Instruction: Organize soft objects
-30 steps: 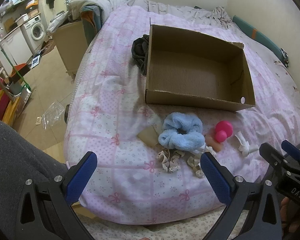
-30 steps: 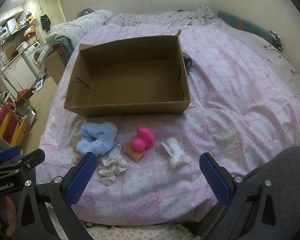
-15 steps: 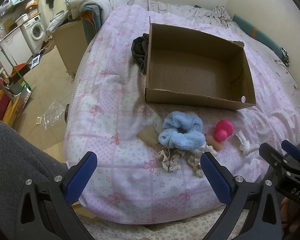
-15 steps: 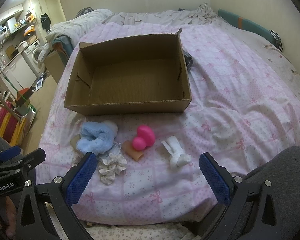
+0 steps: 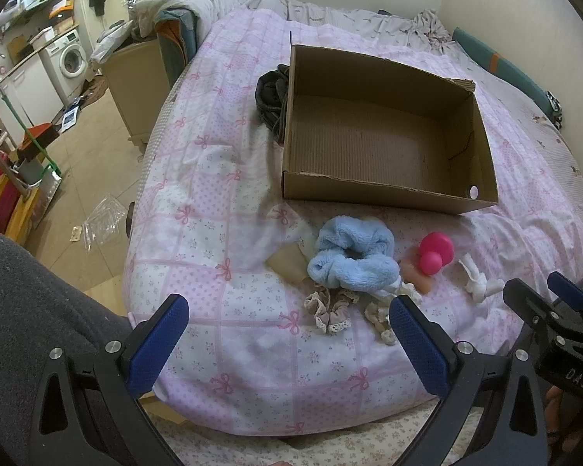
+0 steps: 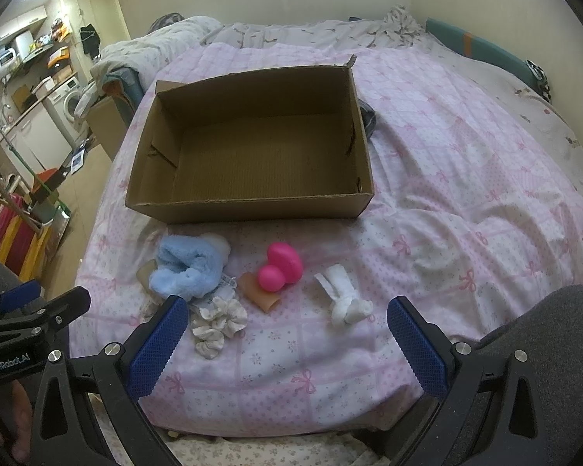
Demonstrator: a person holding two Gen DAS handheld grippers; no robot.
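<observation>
Soft items, blue scrunchie (image 5: 351, 258), pink toy (image 6: 280, 266), white piece (image 6: 344, 300), sit in a row on the bed (image 6: 466, 202) just before the empty box (image 6: 252, 155). Nothing shifted over the last second; sorting not started. Left claw (image 5: 287, 334) and right claw (image 6: 285, 334) both wide open, empty, hovering near the bed edge.

Left tongs (image 5: 287, 324) spread wide above the bed's (image 5: 221, 178) near edge, empty cardboard box (image 5: 384, 194) ahead, blue fluffy scrunchie (image 5: 351, 258) just before it, pink toy (image 5: 435, 252) beside, lace scrunchie (image 5: 330, 308) nearest, right tongs (image 5: 540, 295) at the right edge
</observation>
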